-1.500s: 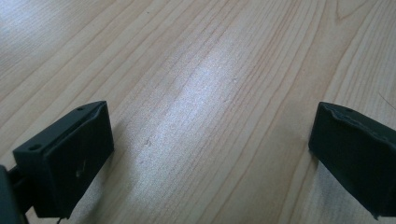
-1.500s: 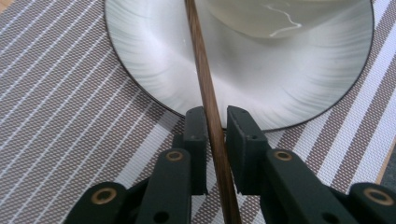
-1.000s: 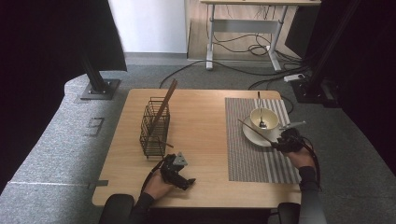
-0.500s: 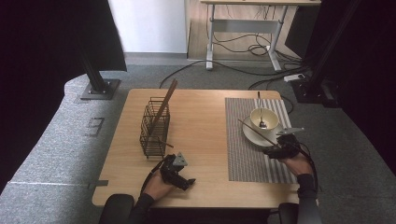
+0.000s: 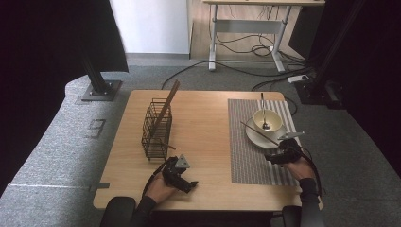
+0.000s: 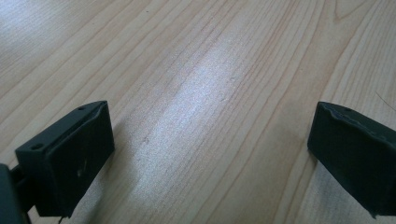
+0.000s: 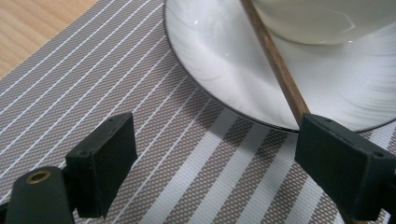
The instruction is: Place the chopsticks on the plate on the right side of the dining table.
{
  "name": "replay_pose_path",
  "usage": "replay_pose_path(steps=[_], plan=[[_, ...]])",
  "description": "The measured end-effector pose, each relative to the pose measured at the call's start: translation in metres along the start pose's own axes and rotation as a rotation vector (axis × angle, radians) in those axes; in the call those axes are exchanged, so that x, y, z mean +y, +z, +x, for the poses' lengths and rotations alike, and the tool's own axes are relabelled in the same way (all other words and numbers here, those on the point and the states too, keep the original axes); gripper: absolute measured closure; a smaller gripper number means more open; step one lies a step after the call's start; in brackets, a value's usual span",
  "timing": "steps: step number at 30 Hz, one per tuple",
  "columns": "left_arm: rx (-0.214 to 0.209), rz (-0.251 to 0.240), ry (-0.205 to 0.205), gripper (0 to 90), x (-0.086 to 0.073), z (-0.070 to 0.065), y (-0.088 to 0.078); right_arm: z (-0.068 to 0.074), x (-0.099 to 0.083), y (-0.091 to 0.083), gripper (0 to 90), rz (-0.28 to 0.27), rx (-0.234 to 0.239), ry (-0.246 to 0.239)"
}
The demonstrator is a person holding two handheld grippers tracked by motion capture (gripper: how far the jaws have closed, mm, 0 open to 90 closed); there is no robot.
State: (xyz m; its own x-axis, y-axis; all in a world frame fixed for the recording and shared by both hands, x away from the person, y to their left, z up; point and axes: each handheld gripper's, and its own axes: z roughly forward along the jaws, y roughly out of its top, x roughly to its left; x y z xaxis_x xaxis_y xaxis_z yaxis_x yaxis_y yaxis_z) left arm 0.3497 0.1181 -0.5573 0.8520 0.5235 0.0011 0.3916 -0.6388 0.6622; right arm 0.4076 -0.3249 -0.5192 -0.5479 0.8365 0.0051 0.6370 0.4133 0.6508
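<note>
The right tongs (image 5: 276, 153) sit low over the striped placemat (image 5: 246, 156) at the near rim of the white plate (image 5: 255, 137). Their jaws have just been opening and now stand wide, with nothing pressed between the pads. A brown chopstick (image 7: 275, 65) lies slanted across the plate, leaning past the bowl (image 5: 267, 120) that stands on it; in the right gripper view its lower end runs down behind one jaw, and whether it touches that jaw is hard to tell. A spoon (image 5: 265, 113) rests in the bowl.

The left tongs (image 5: 182, 177) rest on the bare wooden worktop (image 5: 208, 132), near its front edge, jaws spread wide and empty. Just beyond them stands a black wire basket (image 5: 156, 130) with a second chopstick (image 5: 168, 104) leaning out of it
</note>
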Motion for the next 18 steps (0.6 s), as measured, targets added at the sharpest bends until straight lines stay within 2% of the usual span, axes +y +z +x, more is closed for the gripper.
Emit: replay_pose_path(steps=[15, 18], plan=[[0.000, 0.001, 0.000, 0.0, 0.000, 0.000, 0.000, -0.018, -0.001, 0.010, 1.3, -0.023, -0.096, 0.099], [-0.001, 0.001, 0.000, 0.0, 0.000, 0.000, 0.000, -0.022, -0.001, 0.010, 1.1, -0.047, -0.110, 0.126]])
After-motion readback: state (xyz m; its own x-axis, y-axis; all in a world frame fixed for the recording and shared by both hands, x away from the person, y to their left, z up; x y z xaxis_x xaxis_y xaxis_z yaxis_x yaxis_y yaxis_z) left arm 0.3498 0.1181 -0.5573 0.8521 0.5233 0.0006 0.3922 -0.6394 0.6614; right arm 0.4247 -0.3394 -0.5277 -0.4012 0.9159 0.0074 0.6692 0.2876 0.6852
